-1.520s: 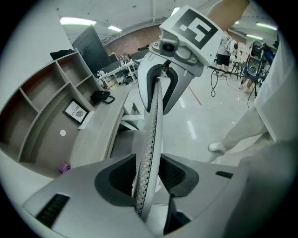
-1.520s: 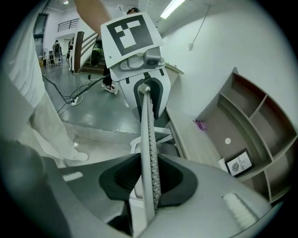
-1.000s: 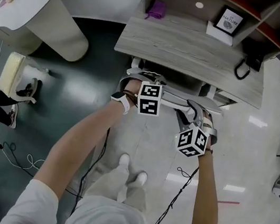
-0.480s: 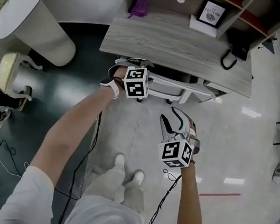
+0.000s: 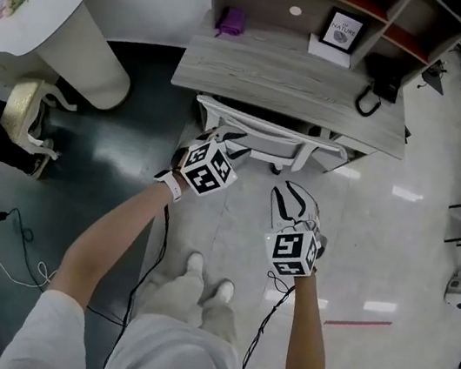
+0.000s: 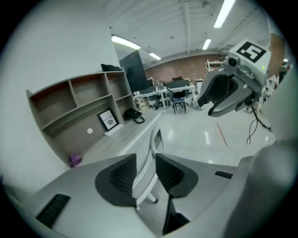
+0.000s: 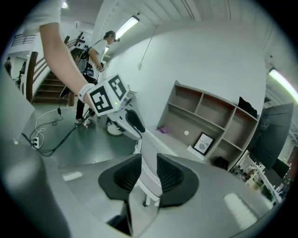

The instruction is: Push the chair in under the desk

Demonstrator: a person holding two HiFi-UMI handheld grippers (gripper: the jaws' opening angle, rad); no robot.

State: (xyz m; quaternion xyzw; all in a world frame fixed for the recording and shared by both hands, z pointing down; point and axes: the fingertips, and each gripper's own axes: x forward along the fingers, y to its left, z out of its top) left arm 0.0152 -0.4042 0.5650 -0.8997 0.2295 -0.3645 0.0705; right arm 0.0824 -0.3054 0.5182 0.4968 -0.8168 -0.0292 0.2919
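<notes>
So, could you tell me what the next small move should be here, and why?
Probably just draw both grippers back and finish. The chair already looks tucked under the desk, with only its backrest showing at the desk's edge. The left gripper and the right gripper are both off the chair, and their jaws are closing with nothing between them.

Bright, even indoor light falls from strip lights [image 6: 125,42] overhead. The glossy floor [image 5: 232,224] throws it back as pale streaks of glare (strongest off the right edge of the desk [image 5: 292,84]), and the shadow under the desk's front edge stays soft and shallow. The head view is sharp in the middle but bends straight lines toward its corners, while both gripper views are heavy fisheye pictures ringed with black and softly blurred close to the lens.
</notes>
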